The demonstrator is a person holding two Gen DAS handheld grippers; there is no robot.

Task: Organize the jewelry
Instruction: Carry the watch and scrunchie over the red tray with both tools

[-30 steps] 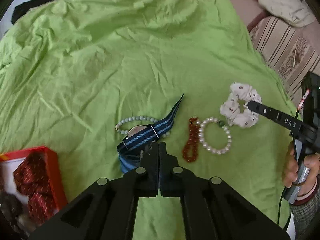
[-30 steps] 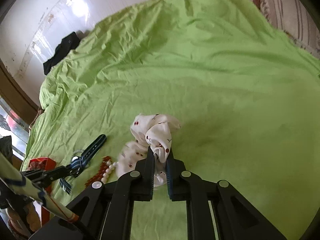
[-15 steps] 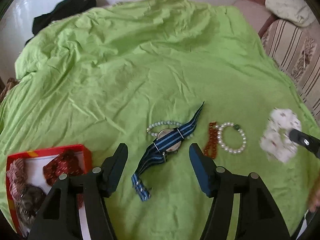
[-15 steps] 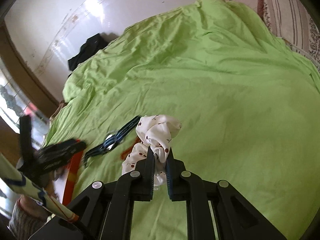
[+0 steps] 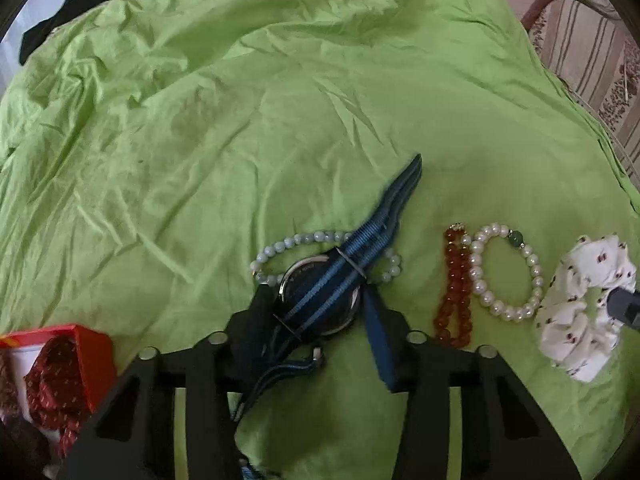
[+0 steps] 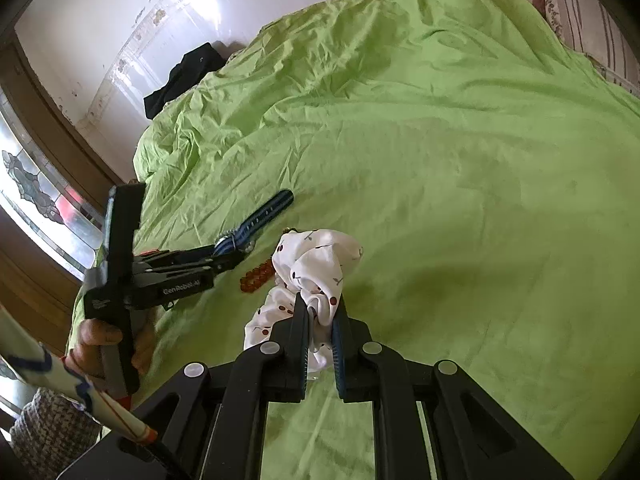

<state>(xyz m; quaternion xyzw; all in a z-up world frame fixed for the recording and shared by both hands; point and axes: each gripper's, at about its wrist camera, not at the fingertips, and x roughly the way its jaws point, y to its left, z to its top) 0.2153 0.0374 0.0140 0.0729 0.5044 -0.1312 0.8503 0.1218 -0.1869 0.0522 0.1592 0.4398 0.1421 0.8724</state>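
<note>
Left wrist view: my left gripper (image 5: pixel 320 300) straddles the watch (image 5: pixel 320 292) on the green sheet (image 5: pixel 240 140), jaws closing around its case; contact seems near, hard to tell.
Right gripper (image 6: pixel 320 320): fingers pinch the white scrunchie (image 6: pixel 316 264).
Bracelets: pearl bracelet (image 5: pixel 506 272) beside amber bracelet (image 5: pixel 456 288).
Red box (image 5: pixel 94 356): lower left.

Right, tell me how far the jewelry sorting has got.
Done: the red box already holds some dark red pieces. In hand: the right tongs are shut on the scrunchie; the left tongs are closing around the watch, which lies on the sheet. Left: the pale bracelet, amber bracelet and pearl bracelet.
</note>
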